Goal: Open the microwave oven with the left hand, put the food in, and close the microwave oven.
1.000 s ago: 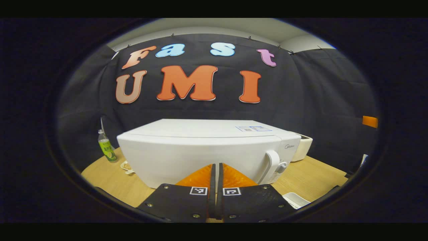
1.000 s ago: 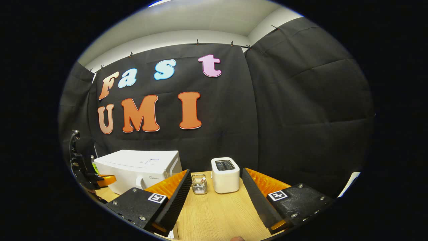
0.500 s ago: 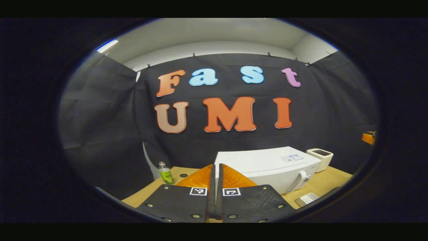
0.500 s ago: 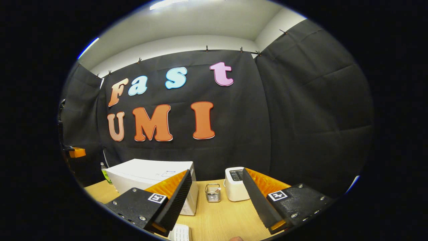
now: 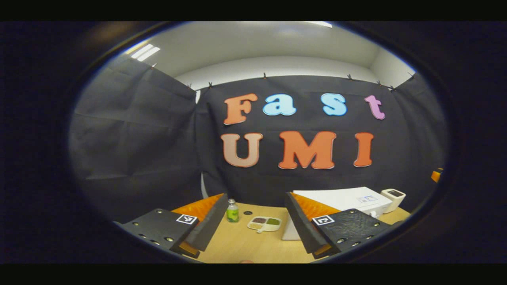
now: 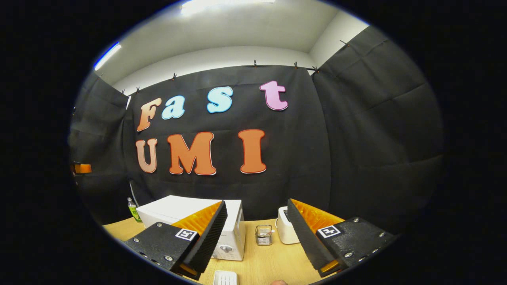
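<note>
The white microwave (image 5: 340, 198) stands on the wooden table (image 5: 237, 247) at the right of the left gripper view, partly behind my right finger; its door looks shut. A white divided dish of brown and green food (image 5: 264, 224) lies on the table left of it, far ahead between my fingers. My left gripper (image 5: 253, 229) is open and holds nothing, well back from both. In the right gripper view the microwave (image 6: 186, 208) sits at lower left with its dial (image 6: 225, 248) facing me. My right gripper (image 6: 255, 237) is open and holds nothing.
A green-labelled bottle (image 5: 232, 210) stands behind the dish. A white toaster (image 6: 286, 231) and a small wire holder (image 6: 263, 234) sit right of the microwave. A white ribbed item (image 6: 225, 278) lies at the table's near edge. Black cloth walls surround the table.
My left gripper has gone from shut to open and drawn back and left from the microwave, which now looks small. The right gripper has also backed off and stayed open.
</note>
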Tool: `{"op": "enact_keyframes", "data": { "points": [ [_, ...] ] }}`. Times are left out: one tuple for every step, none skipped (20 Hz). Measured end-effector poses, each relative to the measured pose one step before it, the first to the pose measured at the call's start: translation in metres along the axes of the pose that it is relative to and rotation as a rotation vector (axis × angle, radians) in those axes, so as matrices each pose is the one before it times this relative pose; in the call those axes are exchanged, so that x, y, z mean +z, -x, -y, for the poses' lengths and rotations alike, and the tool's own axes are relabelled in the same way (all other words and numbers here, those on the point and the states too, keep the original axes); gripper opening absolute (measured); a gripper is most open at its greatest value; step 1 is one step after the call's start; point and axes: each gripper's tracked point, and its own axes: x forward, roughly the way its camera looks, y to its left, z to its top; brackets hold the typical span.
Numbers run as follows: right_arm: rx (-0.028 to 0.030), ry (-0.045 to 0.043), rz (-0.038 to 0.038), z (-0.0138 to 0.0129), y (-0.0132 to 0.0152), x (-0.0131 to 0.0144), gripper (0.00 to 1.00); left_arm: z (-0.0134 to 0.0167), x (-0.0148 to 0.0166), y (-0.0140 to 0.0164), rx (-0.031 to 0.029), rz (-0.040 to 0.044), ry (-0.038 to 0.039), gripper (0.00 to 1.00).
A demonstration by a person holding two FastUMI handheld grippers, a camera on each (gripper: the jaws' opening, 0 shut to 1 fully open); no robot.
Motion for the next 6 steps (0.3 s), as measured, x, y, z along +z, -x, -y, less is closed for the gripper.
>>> {"op": "enact_keyframes", "data": {
  "points": [
    [0.00582, -0.00086, 0.00151, -0.0017, 0.00026, 0.00118, 0.94, -0.00716, 0.00841, 0.00413, 0.02914, 0.02756, -0.02188, 0.9],
    [-0.00247, -0.00045, 0.00127, -0.00025, -0.0005, 0.00033, 0.94, 0.00174, 0.00126, 0.00441, -0.00257, 0.00364, -0.00886, 0.87],
    [-0.00389, 0.00013, 0.00086, 0.00121, -0.00194, -0.00065, 0.94, 0.00789, -0.00514, 0.0055, -0.0185, -0.00818, -0.00273, 0.87],
    [-0.00204, -0.0006, -0.00096, -0.00031, -0.00048, -0.00079, 0.94, 0.00624, -0.0038, 0.00196, -0.01935, -0.01049, 0.00031, 0.88],
    [0.00281, -0.00247, -0.00068, -0.00163, -0.00074, 0.00009, 0.94, 0.00192, -0.00078, 0.0004, -0.01191, -0.00839, 0.00237, 0.88],
    [0.0051, -0.0007, -0.00202, -0.00215, 0.00063, -0.0013, 0.94, 0.00347, -0.00195, -0.0007, -0.01078, -0.00765, 0.00682, 0.88]
  ]
}}
